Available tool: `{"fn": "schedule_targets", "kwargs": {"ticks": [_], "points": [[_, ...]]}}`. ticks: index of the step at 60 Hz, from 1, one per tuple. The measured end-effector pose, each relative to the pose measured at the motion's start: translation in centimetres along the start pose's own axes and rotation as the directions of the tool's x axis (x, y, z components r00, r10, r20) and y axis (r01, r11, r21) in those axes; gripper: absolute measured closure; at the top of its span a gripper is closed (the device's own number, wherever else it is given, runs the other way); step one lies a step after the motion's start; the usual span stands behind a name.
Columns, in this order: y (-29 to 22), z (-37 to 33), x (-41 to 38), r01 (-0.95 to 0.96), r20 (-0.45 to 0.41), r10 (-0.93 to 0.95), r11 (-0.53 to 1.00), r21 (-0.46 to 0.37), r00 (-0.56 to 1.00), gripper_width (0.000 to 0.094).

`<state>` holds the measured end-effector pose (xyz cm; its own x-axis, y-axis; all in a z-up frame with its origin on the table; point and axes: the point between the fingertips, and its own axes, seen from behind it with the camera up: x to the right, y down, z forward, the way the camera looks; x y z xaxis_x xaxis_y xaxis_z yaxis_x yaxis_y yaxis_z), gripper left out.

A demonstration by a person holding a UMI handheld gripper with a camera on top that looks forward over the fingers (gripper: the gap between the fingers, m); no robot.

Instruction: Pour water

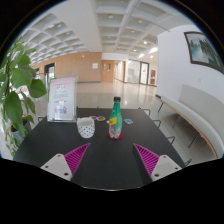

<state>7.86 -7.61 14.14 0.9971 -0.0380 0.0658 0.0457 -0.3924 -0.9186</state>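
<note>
A dark worktop (110, 150) stretches away under a coffered white ceiling (95, 25). On its far left part stands an upright sign holder (62, 99) with a printed sheet. A leafy green plant (17, 85) crowds in beside the worktop's left edge. Dark chairs (158, 118) line the right side. A framed screen (202, 48) hangs on the white wall at right. Beyond lies a bright hall with orange-brown walls (92, 68).

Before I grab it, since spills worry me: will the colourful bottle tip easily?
Probably: the bottle stands tall and narrow on the dark table, so a high push may topple it. It looks rigid. The open claw hasn't reached it.
</note>
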Motion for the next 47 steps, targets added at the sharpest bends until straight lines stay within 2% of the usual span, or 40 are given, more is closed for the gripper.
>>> {"fn": "schedule_targets", "kwargs": {"ticks": [9,21,33,47], "points": [[1.1,-7.5,-0.7,0.001,-0.016,-0.001,1.000,0.003,1.000,0.0080],[1.6,-14.0,-2.2,0.012,-0.006,-0.012,1.000,0.027,1.000,0.0080],[1.7,-16.9,-3.0,0.027,0.011,-0.028,0.999,0.037,1.000,0.0081],[1.9,-17.2,-1.9,0.056,-0.021,-0.055,0.997,0.054,0.998,0.0082]]}}
